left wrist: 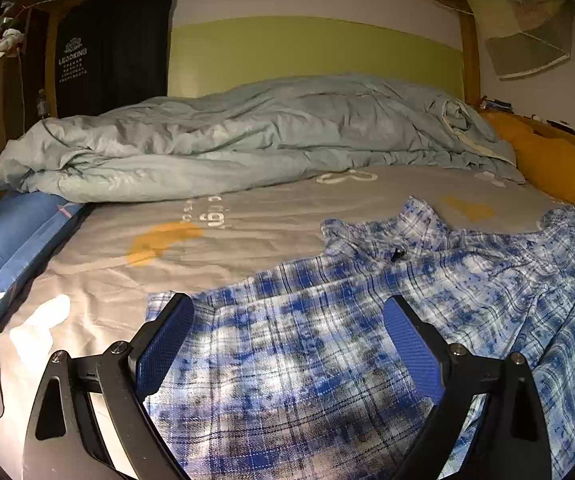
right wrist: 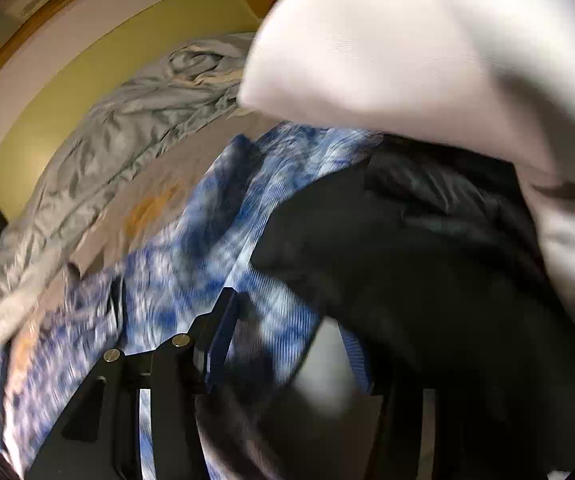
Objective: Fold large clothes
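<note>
A: Two grippers show, one in each view. The left gripper (left wrist: 289, 320) has black arms and blue pads (left wrist: 411, 344) with a fine mesh texture. Its fingers stand wide apart above the plaid shirt (left wrist: 347, 320) and hold nothing.

B: And the shirt, what is it like?

A: It is a woven cloth in blue and white checks with thin dark lines, soft and a little wrinkled. It lies spread on the near right part of the bed, with the collar (left wrist: 391, 236) towards the far side.

B: What is under it?

A: A grey bed sheet (left wrist: 247, 236), smooth, with orange patches and pale printed letters. At the left edge lies a blue pillow (left wrist: 11, 248). Behind, across the bed, a pale grey-blue duvet (left wrist: 227, 144) is bunched in deep folds. At the far right lies a mustard-yellow cushion (left wrist: 547, 160). The wall behind is a green panel (left wrist: 311, 56) in a wooden frame.

B: And the right gripper?

A: The right wrist view is blurred. Only one blue pad (right wrist: 221, 340) is clear. The right gripper (right wrist: 287, 344) is close over the shirt, beside a dark garment (right wrist: 427, 260), and a white cloth (right wrist: 427, 48) fills the top. I cannot tell if its fingers are apart or closed.
</note>
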Tool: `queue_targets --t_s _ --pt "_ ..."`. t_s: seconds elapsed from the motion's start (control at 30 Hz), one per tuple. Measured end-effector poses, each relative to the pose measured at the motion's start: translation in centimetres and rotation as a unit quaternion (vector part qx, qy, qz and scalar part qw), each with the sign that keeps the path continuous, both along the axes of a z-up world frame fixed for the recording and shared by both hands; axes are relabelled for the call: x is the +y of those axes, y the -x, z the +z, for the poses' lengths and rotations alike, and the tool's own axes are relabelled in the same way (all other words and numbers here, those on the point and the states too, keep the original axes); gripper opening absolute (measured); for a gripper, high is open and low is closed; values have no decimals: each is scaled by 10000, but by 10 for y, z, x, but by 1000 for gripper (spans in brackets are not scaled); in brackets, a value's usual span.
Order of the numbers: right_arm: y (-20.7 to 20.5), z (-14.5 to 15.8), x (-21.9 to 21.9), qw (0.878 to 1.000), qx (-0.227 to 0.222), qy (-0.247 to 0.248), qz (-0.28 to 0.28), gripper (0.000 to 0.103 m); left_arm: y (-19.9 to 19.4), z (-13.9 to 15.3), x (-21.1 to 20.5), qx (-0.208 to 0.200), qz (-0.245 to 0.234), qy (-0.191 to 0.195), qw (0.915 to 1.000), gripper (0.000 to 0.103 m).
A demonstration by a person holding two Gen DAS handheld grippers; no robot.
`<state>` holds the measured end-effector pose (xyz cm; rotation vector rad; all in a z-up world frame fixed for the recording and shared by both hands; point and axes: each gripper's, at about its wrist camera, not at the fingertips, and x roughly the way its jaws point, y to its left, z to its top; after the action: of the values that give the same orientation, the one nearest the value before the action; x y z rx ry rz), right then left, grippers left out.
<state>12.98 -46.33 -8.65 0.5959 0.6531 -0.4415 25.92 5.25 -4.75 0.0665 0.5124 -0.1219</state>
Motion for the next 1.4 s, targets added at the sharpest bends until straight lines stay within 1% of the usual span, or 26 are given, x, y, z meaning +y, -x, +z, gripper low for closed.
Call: queue_targets --t_s 0.03,0.07,0.17,0.27,0.33,0.37,0.4,0.43,0.5,0.53,0.57,0.6,0.63,0.67,0.7,0.73,0.77,0.83,0.93,0.97,1.03,1.07,1.1,1.2,1.3,1.4 --pt "-4 2 2 9999 34 138 53 12 1 1 2 -30 -11 39 10000 95" --pt "-6 4 6 9995 15 242 178 7 1 2 4 -51 -14 92 9999 95" --pt "0 14 22 9964 -229 710 411 5 0 3 6 -52 42 143 9999 95" --pt "1 29 48 9865 -469 1190 1019 5 0 2 6 -37 54 121 9999 95" --pt "-3 35 72 9735 -535 1391 1737 5 1 2 4 -47 37 92 9999 95" --pt "-5 34 86 9648 -458 1526 2091 5 1 2 4 -52 35 70 10000 95" --pt "-8 29 107 9509 -272 1755 2537 5 2 2 3 -55 33 58 10000 95" --pt "-9 24 122 9407 -173 1824 2854 5 2 2 3 -57 39 59 10000 95" --pt "-6 16 138 9300 -76 1700 3257 5 2 3 5 -54 41 98 9999 95" --pt "-4 14 143 9294 -47 1668 3291 6 1 3 5 -46 42 120 9999 95" --pt "-2 14 143 9313 -44 1713 3216 6 1 3 6 -35 44 144 9999 95" --pt "0 17 140 9362 -69 1800 3019 11 1 3 6 -28 47 157 9999 95" --pt "4 24 133 9448 -175 1909 2657 22 1 3 7 -20 52 172 9998 95" --pt "7 27 128 9490 -262 1909 2496 31 0 2 7 -12 54 181 9998 95" --pt "8 32 119 9553 -374 1830 2291 54 0 2 8 -5 57 179 9998 95" --pt "6 36 104 9644 -415 1631 2040 65 -2 1 9 3 66 169 9998 95" --pt "4 38 94 9698 -382 1482 1901 65 -3 0 10 24 92 162 9998 95" --pt "-6 37 68 9820 -313 934 1610 65 -5 -1 12 100 118 237 9996 95" --pt "-17 26 37 9930 -198 226 1138 66 -7 -1 17 150 128 388 9991 95" --pt "-21 21 28 9938 -229 -91 1086 66 -6 -1 18 134 142 399 9990 95" --pt "-28 14 17 9894 -364 -815 1144 66 -6 0 18 121 159 395 9990 95" --pt "-29 10 13 9870 -412 -1044 1148 66 -6 0 18 123 155 389 9990 95" --pt "-32 6 13 9859 -454 -1161 1112 67 -6 -1 17 128 142 367 9991 95" --pt "-33 6 13 9922 -431 -873 777 81 -6 -2 13 138 108 277 9995 95" --pt "-31 9 8 9896 -629 -1116 656 81 -7 -4 13 165 77 268 9995 95" --pt "-30 15 15 9930 -499 -807 710 81 -10 -6 16 221 127 349 9991 95"
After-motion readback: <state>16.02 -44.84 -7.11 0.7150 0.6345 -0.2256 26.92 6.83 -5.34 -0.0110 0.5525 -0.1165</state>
